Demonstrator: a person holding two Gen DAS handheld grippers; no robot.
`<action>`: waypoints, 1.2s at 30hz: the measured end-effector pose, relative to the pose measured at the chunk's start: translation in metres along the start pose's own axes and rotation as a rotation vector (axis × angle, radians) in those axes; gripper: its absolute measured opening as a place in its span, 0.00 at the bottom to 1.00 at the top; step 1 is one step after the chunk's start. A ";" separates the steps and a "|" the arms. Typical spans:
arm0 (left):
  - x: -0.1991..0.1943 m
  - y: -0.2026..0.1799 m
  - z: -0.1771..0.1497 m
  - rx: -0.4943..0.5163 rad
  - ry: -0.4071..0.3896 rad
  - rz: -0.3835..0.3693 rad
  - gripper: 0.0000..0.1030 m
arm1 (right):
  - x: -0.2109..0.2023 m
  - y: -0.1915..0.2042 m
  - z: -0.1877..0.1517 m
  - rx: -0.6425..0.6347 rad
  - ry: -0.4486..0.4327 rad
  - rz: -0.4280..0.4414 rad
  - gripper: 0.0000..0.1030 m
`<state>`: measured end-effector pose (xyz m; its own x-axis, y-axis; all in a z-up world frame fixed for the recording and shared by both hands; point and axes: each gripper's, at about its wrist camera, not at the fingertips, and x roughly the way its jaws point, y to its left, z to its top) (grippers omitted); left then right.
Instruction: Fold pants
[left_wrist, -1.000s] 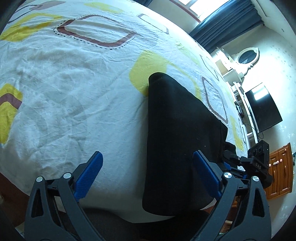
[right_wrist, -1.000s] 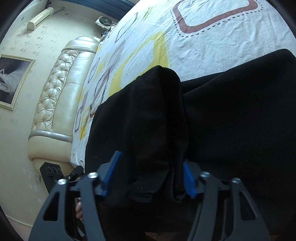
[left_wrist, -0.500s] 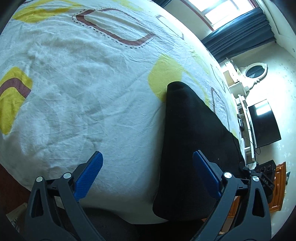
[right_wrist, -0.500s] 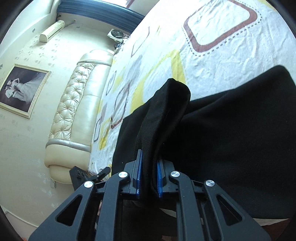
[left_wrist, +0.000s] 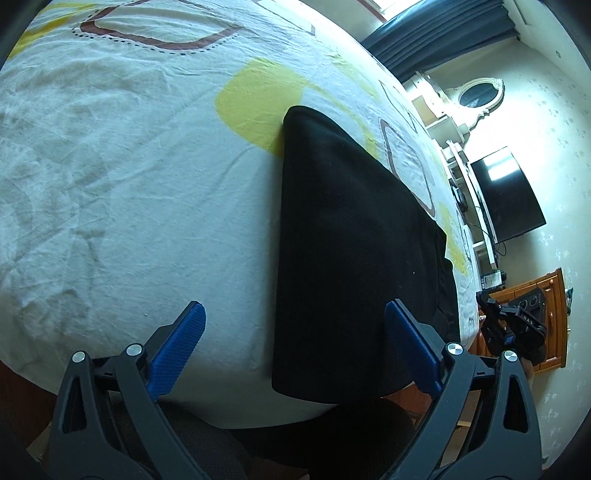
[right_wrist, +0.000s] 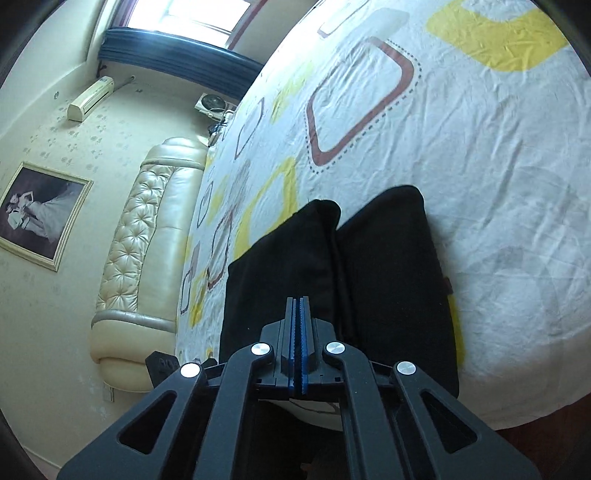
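Pants (left_wrist: 351, 236) flat on bed (left_wrist: 129, 166) — right gripper (right_wrist: 299, 325) closed, empty.

Left tool (left_wrist: 291, 347) gapes (blue pads apart) above black pants (left_wrist: 351, 258) on patterned sheet (left_wrist: 110, 184)

Two fisheye views, each mounted just behind a handheld tool and angled down over the near edge of a bed (left_wrist: 110, 177). The left view faces toward a television (left_wrist: 506, 195); the right faces toward the headboard (right_wrist: 136, 236). Both share the black pants (left_wrist: 343, 240), seen close.
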<state>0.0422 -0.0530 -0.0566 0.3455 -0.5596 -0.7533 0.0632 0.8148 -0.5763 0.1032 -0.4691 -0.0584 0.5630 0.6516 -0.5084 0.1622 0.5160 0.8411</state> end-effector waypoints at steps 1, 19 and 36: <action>0.001 0.000 0.000 0.001 0.002 0.001 0.95 | 0.004 -0.003 -0.002 0.005 0.021 -0.004 0.03; 0.003 0.015 0.001 -0.070 0.013 0.001 0.95 | 0.073 -0.014 0.000 0.028 0.234 0.007 0.17; 0.008 0.010 -0.002 -0.052 0.052 -0.059 0.95 | -0.003 -0.012 0.003 0.047 0.033 0.096 0.10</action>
<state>0.0436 -0.0497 -0.0685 0.2930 -0.6148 -0.7322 0.0324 0.7718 -0.6351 0.1019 -0.4794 -0.0667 0.5505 0.7154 -0.4304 0.1475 0.4241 0.8935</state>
